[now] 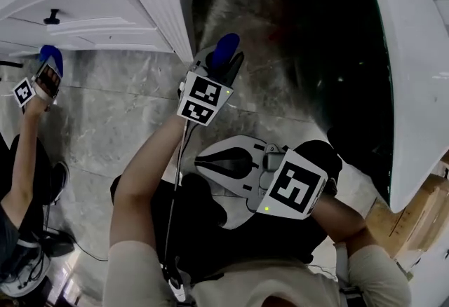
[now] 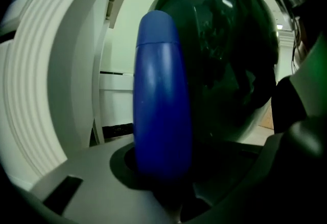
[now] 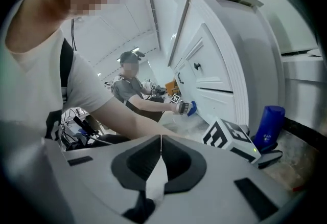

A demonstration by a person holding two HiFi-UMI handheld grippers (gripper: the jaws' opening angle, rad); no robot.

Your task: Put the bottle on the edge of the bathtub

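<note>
Bottle: our left gripper [image 2: 168, 172] clamps the smooth, rounded blue plastic bottle [image 2: 162, 95] near its base, beside the dark bathtub [image 2: 230, 54] | right gripper [image 3: 160, 159]: jaws together, empty | handling: we judge it light, rigid, slippery; mid-body hold steadier.

The bottle [image 2: 162, 95] is smooth matt plastic, the bathtub [image 2: 230, 54] glossy, the floor [image 1: 112, 109] polished.

Bottle [image 1: 226, 46] shows just its blue top here, the left gripper [image 1: 222, 66] covers the rest, base buried. Right of the bottle, the bathtub [image 1: 414, 74] runs off the frame, rim cut short.
</note>
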